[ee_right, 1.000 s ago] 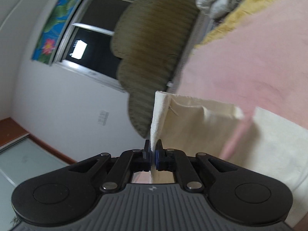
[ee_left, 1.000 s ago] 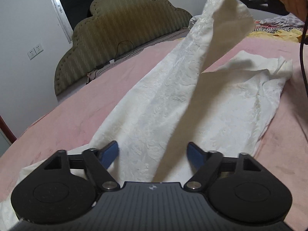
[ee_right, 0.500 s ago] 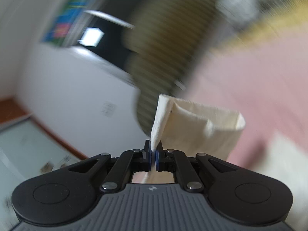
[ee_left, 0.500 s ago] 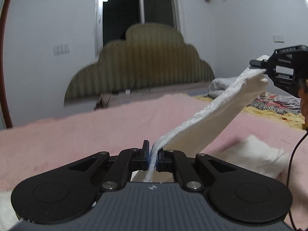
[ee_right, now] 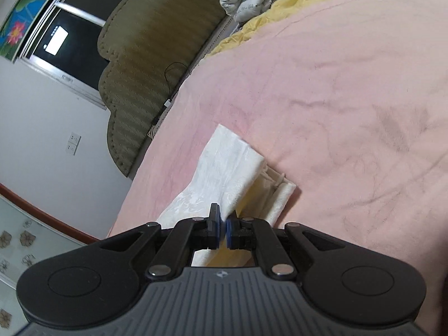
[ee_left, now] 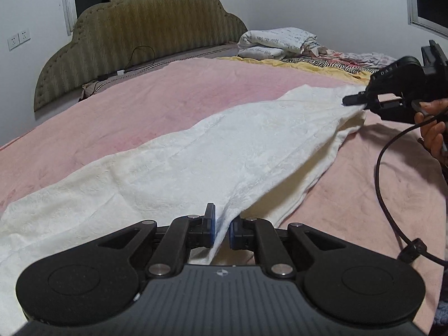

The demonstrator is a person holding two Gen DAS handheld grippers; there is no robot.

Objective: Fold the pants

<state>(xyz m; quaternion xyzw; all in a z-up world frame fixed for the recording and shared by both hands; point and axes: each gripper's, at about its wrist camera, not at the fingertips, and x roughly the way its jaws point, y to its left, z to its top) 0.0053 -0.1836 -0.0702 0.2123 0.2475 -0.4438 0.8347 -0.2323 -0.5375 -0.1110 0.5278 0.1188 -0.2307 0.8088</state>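
The white pants [ee_left: 212, 151] lie on the pink blanket [ee_left: 156, 100], stretched from low at 8 o'clock in my left view up to 2 o'clock. One leg now rests over the other, so the long fold looks nearly done.

My left gripper [ee_left: 222, 228] was wide open a moment ago, with the cloth lying flat in front of it. It snapped shut on the near edge, and its jaws have just eased open a tiny bit. The cloth is between the blue pads [ee_left: 213, 225], and they seem to pinch it.

My right gripper [ee_right: 223, 231] is closed tight on the far end of the pants [ee_right: 226, 173]. In my left view I see it at 2 o'clock, held by a hand [ee_left: 432, 128], with the cloth end in its tip. A moment ago it held that end high in the air. Now it has come down close to the blanket, so the top leg lies almost flat.

I think the next job is to let go and smooth things, then fold the pants across.

At 12 o'clock stands the green headboard [ee_left: 145, 28], and a bundle of bedding [ee_left: 277, 42] sits at 1 o'clock.
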